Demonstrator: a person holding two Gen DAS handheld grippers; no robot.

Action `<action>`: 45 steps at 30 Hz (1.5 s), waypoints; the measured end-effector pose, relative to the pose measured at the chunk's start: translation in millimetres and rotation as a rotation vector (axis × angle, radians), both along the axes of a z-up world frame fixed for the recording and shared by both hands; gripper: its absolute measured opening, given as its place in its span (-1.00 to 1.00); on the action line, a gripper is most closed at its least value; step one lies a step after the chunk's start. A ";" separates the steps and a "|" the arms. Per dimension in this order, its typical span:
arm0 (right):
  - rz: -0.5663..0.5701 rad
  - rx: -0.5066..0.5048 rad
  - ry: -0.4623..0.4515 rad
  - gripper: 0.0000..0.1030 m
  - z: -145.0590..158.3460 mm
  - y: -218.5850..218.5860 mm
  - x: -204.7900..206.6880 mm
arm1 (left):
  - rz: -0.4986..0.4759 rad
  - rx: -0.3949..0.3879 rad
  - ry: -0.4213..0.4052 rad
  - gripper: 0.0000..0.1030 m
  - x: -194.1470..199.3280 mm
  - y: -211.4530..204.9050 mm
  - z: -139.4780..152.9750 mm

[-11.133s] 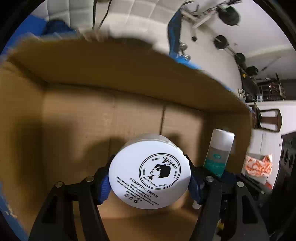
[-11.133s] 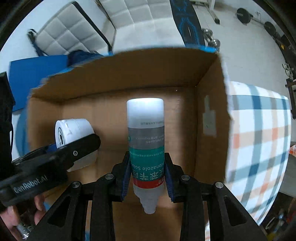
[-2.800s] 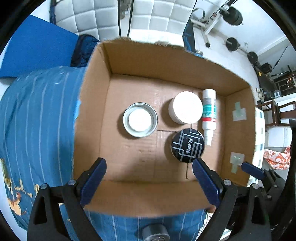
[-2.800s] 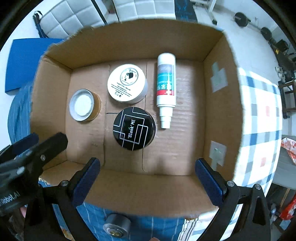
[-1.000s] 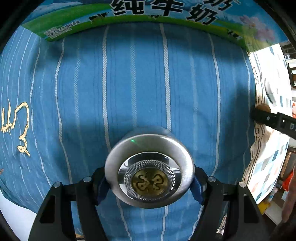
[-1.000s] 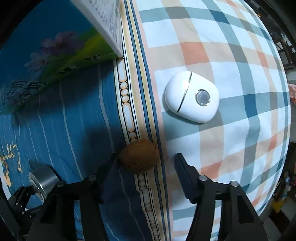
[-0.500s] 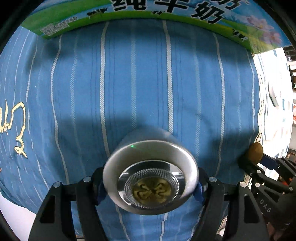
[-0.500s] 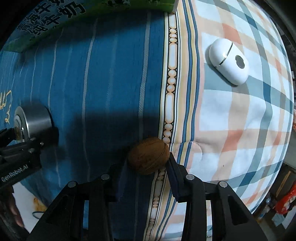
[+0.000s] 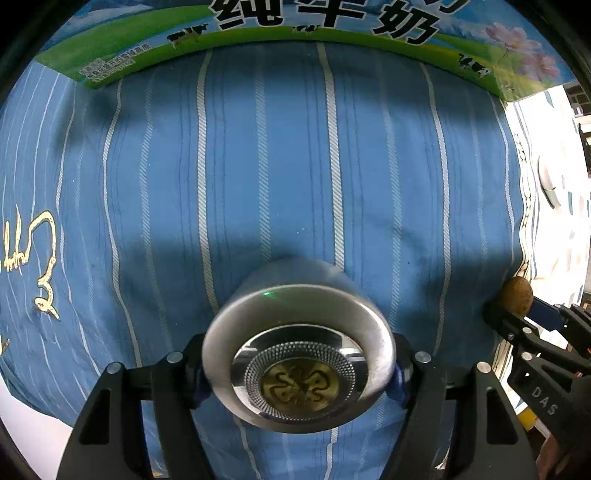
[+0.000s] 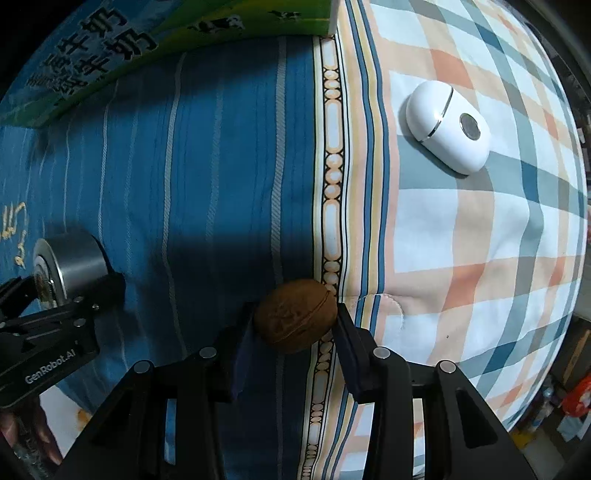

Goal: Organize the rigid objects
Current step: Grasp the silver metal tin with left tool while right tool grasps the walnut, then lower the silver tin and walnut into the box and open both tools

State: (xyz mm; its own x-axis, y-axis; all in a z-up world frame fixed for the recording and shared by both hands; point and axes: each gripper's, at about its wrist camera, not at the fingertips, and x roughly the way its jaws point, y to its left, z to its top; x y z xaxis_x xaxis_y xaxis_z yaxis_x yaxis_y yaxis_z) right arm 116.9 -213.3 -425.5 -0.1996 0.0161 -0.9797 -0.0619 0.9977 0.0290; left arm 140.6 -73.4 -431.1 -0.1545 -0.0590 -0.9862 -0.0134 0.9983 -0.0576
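As I look down along both tongs, this is what I see.

Left tongs: my left gripper (image 9: 299, 369) is squeezing in on a round silver tin (image 9: 297, 354). Its blue pads press on both sides of the tin.
Silver tin: it has a gold badge in the middle of its lid. It is over the blue striped cloth (image 9: 277, 166).
Right tongs: my right gripper (image 10: 295, 325) is shut tight on a brown walnut (image 10: 295, 319). One pad touches each side.
Walnut: it is right by the chain-pattern edge where the blue cloth meets the checked cloth (image 10: 480, 277).
White case: a smooth white oval case (image 10: 447, 127) lies alone on the checked cloth, well apart from the walnut.
Box: a green and blue printed box (image 9: 295, 33) is at the far edge of the blue cloth.
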 end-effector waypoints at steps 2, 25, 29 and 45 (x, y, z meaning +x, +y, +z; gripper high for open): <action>0.008 -0.024 -0.008 -0.16 -1.0 15.2 -2.3 | -0.001 0.001 -0.006 0.34 -1.4 -1.0 1.9; 0.056 0.104 -0.137 -0.17 103.0 34.0 -13.7 | -0.026 -0.101 -0.252 0.33 -19.8 5.5 148.6; 0.080 0.132 -0.184 -0.17 136.5 42.5 -8.4 | -0.019 -0.128 -0.316 0.34 -7.7 15.9 187.4; 0.060 0.217 -0.319 -0.17 210.3 59.1 93.7 | 0.007 -0.181 -0.477 0.34 100.8 47.1 260.7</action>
